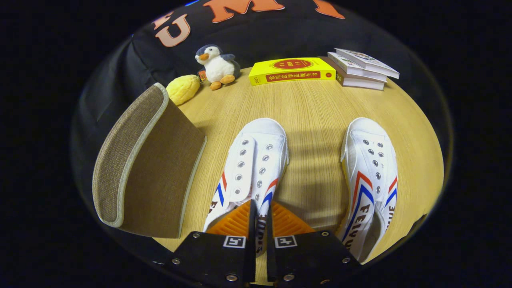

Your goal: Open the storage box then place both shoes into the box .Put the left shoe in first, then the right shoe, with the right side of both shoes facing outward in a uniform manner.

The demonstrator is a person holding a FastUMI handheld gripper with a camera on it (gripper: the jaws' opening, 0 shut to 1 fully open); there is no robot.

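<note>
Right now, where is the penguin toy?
The penguin toy stands at the table's far edge, between the yellow plush and the yellow book, well beyond the jaws.

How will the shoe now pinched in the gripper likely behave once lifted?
The gripper is nearly closed on the left shoe's side wall. Thin, laceless canvas will probably buckle, so the toe may droop. It looks light, so slipping seems unlikely.

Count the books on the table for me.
4. A yellow book lies flat at the table's far edge, beyond the shoes. Just right of it, three pale books sit in a stack. More could be hidden behind the box lid.
</note>
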